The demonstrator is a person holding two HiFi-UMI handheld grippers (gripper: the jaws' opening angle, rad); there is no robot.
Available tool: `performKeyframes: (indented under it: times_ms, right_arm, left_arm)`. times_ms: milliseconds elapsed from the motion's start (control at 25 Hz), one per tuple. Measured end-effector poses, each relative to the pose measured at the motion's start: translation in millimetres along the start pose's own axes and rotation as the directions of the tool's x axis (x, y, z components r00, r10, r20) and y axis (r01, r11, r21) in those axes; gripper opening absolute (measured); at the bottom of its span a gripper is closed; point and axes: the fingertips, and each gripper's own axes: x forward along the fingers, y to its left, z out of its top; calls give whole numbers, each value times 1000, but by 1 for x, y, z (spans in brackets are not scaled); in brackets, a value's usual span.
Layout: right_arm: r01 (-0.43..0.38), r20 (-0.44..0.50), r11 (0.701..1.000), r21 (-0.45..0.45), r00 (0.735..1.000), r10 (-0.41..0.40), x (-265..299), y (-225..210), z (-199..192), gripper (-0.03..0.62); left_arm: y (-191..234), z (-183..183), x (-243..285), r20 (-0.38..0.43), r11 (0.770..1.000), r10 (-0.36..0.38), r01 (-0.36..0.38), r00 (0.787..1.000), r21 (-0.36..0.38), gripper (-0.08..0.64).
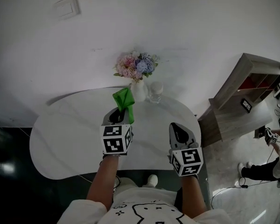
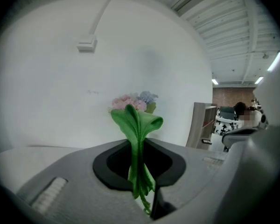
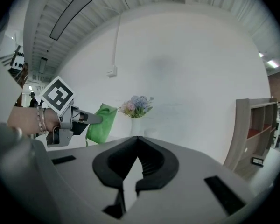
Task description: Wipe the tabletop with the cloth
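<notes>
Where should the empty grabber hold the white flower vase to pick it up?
Probably take the white vase by its body, below the flowers, coming in level from the front. It stands upright by the wall, and the blooms cover its top. The right gripper has its jaws together, so open them first. Mind the glass close beside it.

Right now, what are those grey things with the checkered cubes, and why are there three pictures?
A person holds two grabbing tools, one in each hand. One picture comes from a camera on the person's head, looking down; the other two come from cameras riding on each tool. The left tool pinches a green cloth between its fingers, up above the white table. The right tool is shut and holds nothing. A vase of flowers and a glass jar stand at the table's far edge.
</notes>
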Motion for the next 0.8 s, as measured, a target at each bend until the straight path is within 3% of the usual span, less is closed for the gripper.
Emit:
performKeyframes:
  times_ms: [360, 560, 800]
  right_arm:
    - [103, -29, 994, 42, 994, -102, -19, -44, -18, -2]
    - [145, -43, 988, 56, 989, -142, -28, -60, -27, -2]
    - [188, -74, 980, 70, 980, -183, -40, -77, -41, -2]
  left_arm:
    - [-77, -17, 36, -63, 986, -165, 167, 984, 23, 60]
    - [-120, -31, 50, -101, 968, -246, 249, 964, 19, 60]
    - [-166, -47, 70, -152, 943, -332, 330, 931, -40, 60]
